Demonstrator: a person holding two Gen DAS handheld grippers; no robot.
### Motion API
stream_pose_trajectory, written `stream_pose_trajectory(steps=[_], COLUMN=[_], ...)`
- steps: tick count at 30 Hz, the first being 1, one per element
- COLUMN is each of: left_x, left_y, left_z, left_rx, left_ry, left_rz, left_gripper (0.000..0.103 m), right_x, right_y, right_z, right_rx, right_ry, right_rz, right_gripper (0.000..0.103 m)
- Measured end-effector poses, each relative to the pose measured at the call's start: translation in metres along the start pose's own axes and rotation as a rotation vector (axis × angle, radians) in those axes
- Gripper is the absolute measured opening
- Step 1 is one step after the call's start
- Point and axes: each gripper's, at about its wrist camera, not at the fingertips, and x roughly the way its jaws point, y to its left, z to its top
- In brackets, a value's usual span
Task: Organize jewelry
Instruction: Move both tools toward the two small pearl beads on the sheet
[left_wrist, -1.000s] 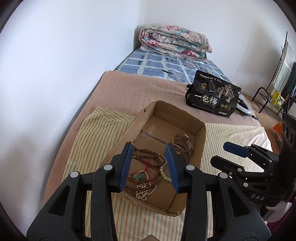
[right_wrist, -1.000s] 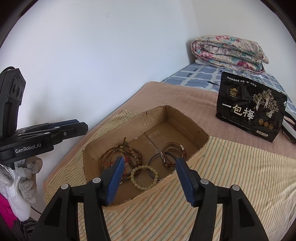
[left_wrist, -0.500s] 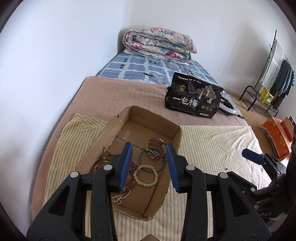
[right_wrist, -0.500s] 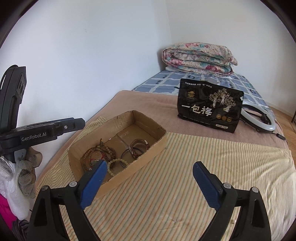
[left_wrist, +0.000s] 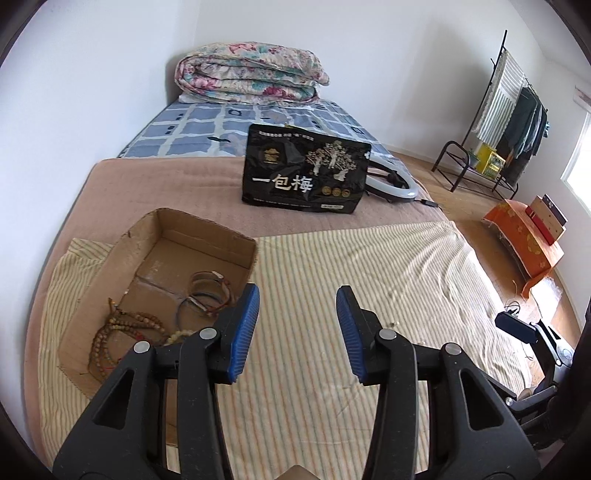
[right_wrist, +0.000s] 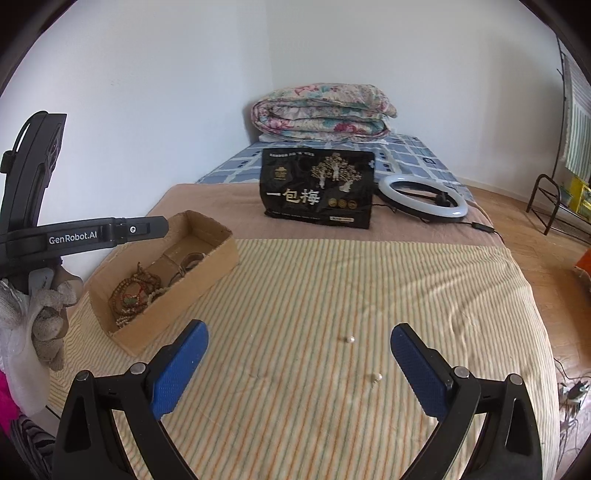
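Beads (left_wrist: 122, 332) and bangles (left_wrist: 207, 291) fill cardboard box (left_wrist: 207, 229).

The bed (right_wrist: 207, 199) carries a striped cloth (right_wrist: 332, 288), cardboard box (right_wrist: 207, 273), black bag (right_wrist: 317, 188), ring light (right_wrist: 424, 199) and folded quilt (right_wrist: 321, 110).

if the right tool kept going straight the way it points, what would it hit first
Most likely the striped cloth on the bed. The right tool is open and empty, tilted down at it. Two small pearl-like beads lie between its fingers' lines; depth is unclear, so it might touch one.
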Motion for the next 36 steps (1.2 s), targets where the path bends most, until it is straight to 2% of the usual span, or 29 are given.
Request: stream_pose_trajectory(steps=[5,8,14,18,21,25,30,36], left_x=[0.031,0.052,0.084,0.095,0.099,0.107,0.119,0.129], left_y=[-0.033,-0.058,-0.113,-0.134,-0.140,-0.140,-0.132,-0.129], left_z=[0.000,-0.003,-0.026,-0.039,-0.043,-0.047,-0.052,-0.050], left_rx=[0.007,0.045,0.149,0.183,0.186,0.163,0.119,0.100], left_ry=[0.040,0.066,0.114,0.134,0.133,0.135,0.148,0.153], left_rz=[-0.062,-0.080,-0.116,-0.135,-0.129,-0.124,-0.109,-0.112], left_gripper=[0.044,0.044,0.044,0.044,0.044,0.044,0.044,0.044], right_x=[-0.009,-0.011,-0.011,-0.010,-0.011,-0.007,0.002,0.015], right_y=[-0.029,-0.045,-0.059,-0.070,-0.074,-0.076,-0.086,-0.096], right_z=[-0.027,-0.042,-0.070,-0.084,-0.087,-0.090,-0.100,-0.111], right_rx=[0.089,0.141,0.174,0.197,0.207,0.179,0.214,0.232], right_ry=[-0.029,-0.026,-0.003,0.019,0.012,0.011,0.030,0.053], right_rz=[-0.191,-0.293,-0.412,-0.401,-0.377,-0.378,-0.349,-0.333], right_gripper=[0.099,0.096,0.094,0.086,0.086,0.085,0.081,0.080])
